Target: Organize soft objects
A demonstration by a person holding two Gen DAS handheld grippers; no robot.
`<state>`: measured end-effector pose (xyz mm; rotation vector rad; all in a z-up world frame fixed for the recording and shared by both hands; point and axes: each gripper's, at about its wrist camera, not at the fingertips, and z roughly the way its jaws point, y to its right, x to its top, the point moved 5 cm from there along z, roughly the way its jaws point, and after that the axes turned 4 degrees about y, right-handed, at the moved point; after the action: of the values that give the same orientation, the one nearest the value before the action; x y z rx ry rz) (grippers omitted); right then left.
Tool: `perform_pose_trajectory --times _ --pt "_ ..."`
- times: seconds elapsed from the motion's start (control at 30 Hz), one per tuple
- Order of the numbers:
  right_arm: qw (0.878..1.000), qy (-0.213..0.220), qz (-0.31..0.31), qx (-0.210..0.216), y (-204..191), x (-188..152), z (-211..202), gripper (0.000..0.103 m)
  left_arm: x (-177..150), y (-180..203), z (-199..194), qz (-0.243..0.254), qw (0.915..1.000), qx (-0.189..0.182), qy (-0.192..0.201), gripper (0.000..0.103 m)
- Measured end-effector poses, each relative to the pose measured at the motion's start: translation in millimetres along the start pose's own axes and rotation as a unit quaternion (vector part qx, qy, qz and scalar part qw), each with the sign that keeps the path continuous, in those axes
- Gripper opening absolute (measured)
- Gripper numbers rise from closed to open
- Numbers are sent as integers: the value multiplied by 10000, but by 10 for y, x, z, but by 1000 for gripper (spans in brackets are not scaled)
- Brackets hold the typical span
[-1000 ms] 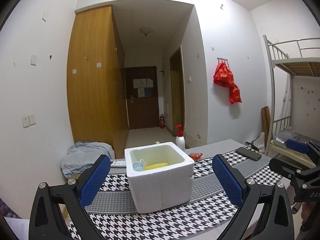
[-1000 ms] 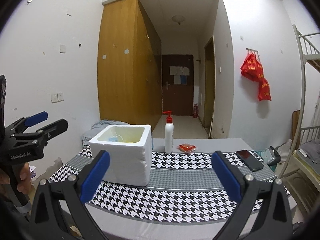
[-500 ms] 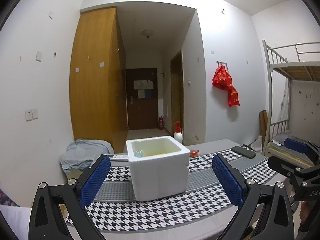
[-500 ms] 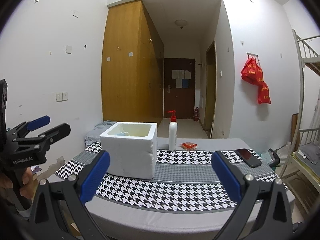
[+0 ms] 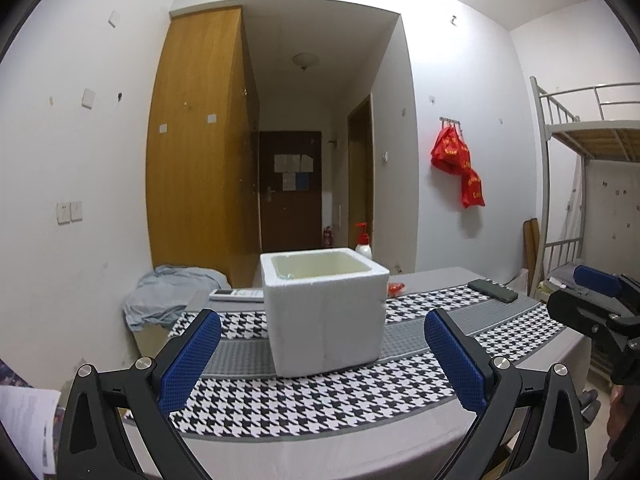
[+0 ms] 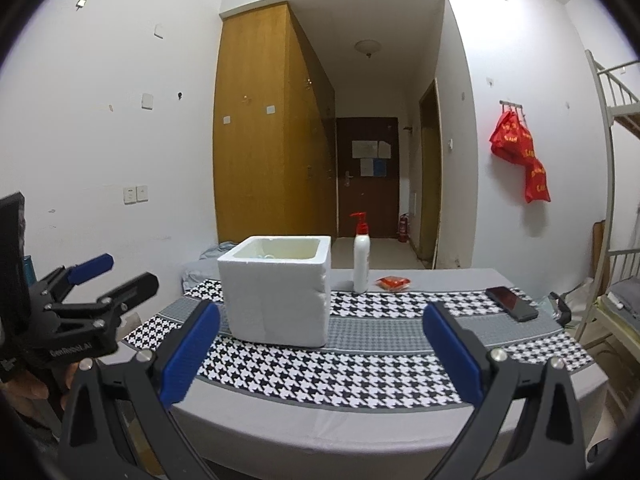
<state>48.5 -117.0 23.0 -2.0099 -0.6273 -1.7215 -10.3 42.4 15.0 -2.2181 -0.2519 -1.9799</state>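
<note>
The left gripper (image 5: 322, 356) and the right gripper (image 6: 320, 350) were both spread wide with nothing between their blue pads, held short of the table's (image 6: 360, 424) near edge. The white foam box (image 5: 326, 316) stood upright on the houndstooth runner (image 6: 360, 372), apart from both. A pump bottle (image 6: 361, 258), red packet (image 6: 393, 283) and phone (image 6: 512, 303) lay beyond it.

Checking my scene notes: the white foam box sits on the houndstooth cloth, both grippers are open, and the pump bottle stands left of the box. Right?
Not quite: in the right wrist view the pump bottle stands right of the foam box, not left. The rest holds.
</note>
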Motion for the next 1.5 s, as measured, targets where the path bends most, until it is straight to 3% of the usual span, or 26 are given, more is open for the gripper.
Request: perform_pose_trajectory --times 0.43,1.5 --pt "9999 -114 -53 -75 -173 -207 -24 102 -245 -58 -77 -53 9998 101 -132 102" --pt "9993 -338 -87 -153 -185 -360 -13 102 -308 4 -111 99 9998 -32 -190 102"
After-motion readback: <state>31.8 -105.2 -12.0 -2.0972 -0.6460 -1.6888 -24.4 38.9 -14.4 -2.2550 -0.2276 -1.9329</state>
